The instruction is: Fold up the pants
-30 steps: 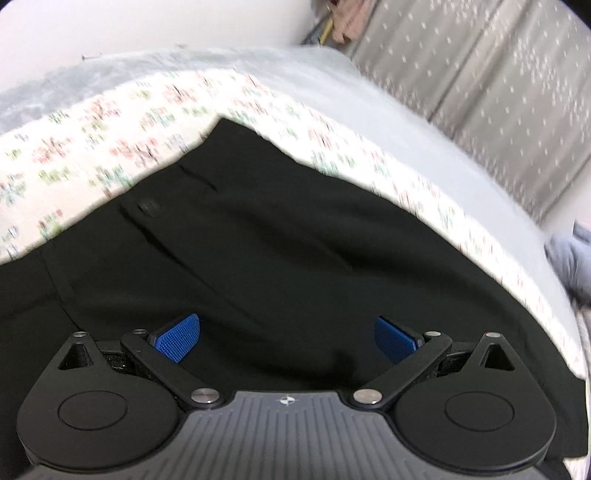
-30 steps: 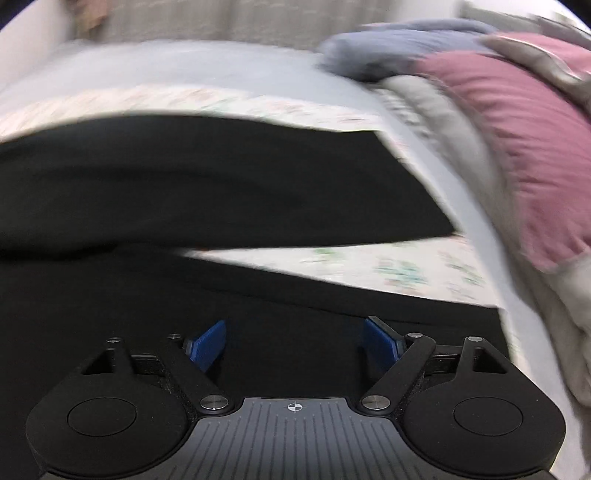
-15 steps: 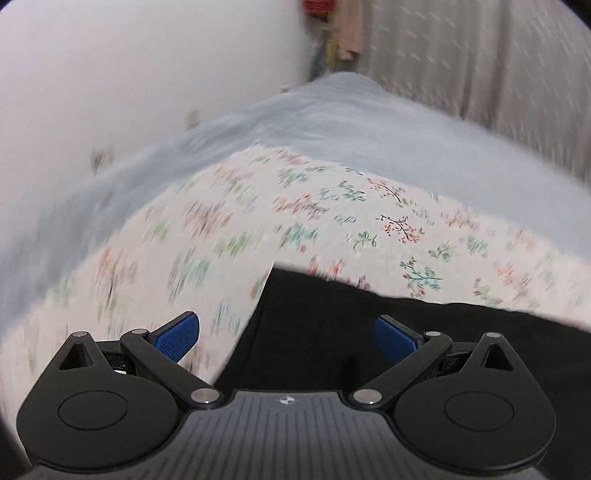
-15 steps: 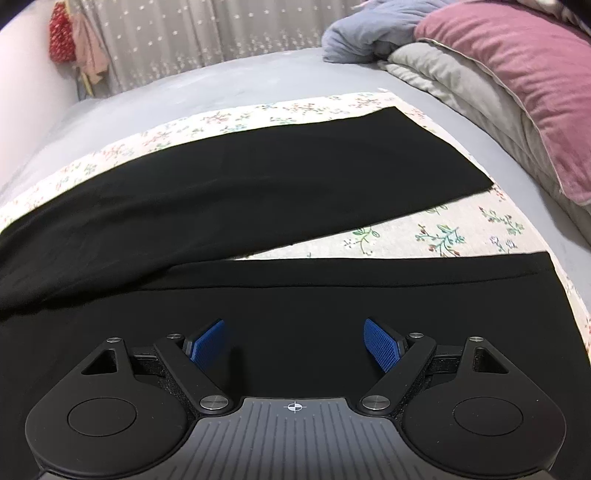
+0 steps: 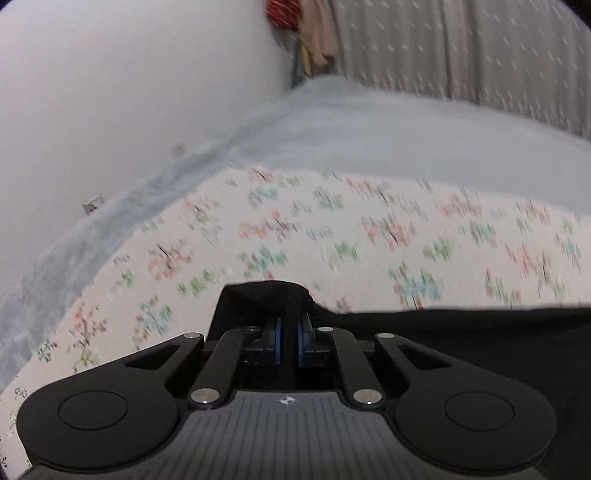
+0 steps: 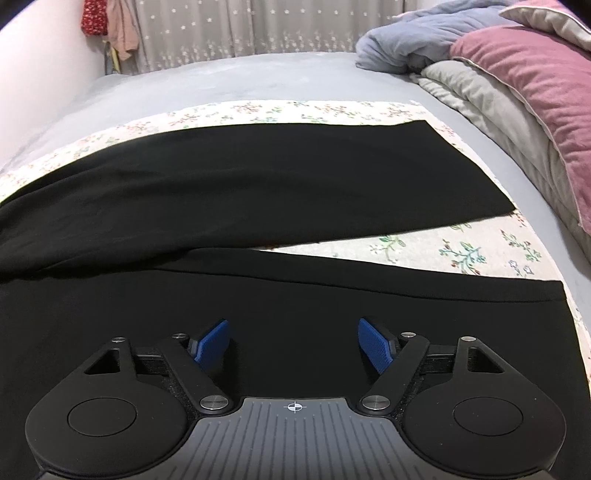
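Black pants (image 6: 258, 184) lie spread on a floral cloth (image 6: 480, 254) on the bed, both legs reaching to the right with a gap of cloth between them. My right gripper (image 6: 293, 343) is open and hovers over the near leg (image 6: 332, 306). In the left wrist view my left gripper (image 5: 287, 343) is shut on a corner of the pants (image 5: 264, 302), which bunches up between the blue pads; the pants' edge (image 5: 480, 321) runs off to the right.
The floral cloth (image 5: 332, 240) lies on a grey bed sheet (image 5: 406, 140). A white wall (image 5: 110, 92) stands at the left, curtains (image 6: 229, 29) at the back. A pink pillow (image 6: 535, 85) and grey-blue bedding (image 6: 406, 48) are piled at the right.
My left gripper moved to the pants' corner and shut on it. The right gripper stayed open and settled over the near leg.
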{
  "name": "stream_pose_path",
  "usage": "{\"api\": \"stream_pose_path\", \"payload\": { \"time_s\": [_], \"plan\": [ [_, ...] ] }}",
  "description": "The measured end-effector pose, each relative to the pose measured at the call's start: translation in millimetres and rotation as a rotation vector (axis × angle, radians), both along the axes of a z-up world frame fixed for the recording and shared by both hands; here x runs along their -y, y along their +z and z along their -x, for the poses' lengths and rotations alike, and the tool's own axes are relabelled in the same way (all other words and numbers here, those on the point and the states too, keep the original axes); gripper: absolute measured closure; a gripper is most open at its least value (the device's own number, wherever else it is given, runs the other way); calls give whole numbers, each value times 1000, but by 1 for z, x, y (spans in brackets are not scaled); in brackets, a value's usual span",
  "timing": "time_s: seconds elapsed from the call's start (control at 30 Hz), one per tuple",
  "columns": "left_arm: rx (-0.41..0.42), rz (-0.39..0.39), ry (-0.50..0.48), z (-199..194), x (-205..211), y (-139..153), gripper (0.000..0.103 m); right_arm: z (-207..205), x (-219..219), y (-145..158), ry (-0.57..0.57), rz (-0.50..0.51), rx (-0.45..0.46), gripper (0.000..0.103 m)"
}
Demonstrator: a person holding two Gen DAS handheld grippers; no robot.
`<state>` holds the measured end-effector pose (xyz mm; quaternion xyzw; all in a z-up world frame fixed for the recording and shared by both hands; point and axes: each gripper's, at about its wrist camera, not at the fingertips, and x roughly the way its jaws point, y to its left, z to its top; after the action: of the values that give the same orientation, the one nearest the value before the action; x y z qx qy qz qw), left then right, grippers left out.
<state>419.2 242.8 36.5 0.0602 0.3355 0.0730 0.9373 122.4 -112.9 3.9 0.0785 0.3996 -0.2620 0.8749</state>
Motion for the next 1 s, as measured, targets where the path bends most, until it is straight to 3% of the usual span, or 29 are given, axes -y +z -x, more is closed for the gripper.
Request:
{"api": "stream_pose_path", "payload": {
  "time_s": [0.2,0.37,0.4,0.5,0.53,0.57,0.67,0.77,0.83,0.9,1.0],
  "plan": [
    [84,-45,98,-19,-7,10,78,2,1,2,-8,21,5,27],
    [24,-58,95,-32,-4,-14,74,1,2,0,-13,27,-2,27],
    [23,-52,103,-31,-5,-17,70,0,2,-1,-12,27,-7,27],
    [20,-4,140,-27,-16,-11,40,-2,4,-5,-17,27,-22,27],
    [21,22,153,-26,-23,-6,25,-3,6,-6,-24,26,-27,27],
    [34,42,161,-22,-28,1,18,-3,7,-6,-30,25,-27,27],
    [71,103,171,-6,-48,29,15,-1,9,-4,-42,20,-21,26],
    [41,135,177,23,-55,53,14,1,8,1,-37,17,-2,25],
    [14,169,130,55,-56,64,11,3,5,4,-27,8,12,24],
    [-2,195,78,89,-54,68,2,4,1,7,-7,-5,23,24],
    [-47,166,17,131,-49,55,0,2,-9,9,35,-10,26,24]
  ]
}}
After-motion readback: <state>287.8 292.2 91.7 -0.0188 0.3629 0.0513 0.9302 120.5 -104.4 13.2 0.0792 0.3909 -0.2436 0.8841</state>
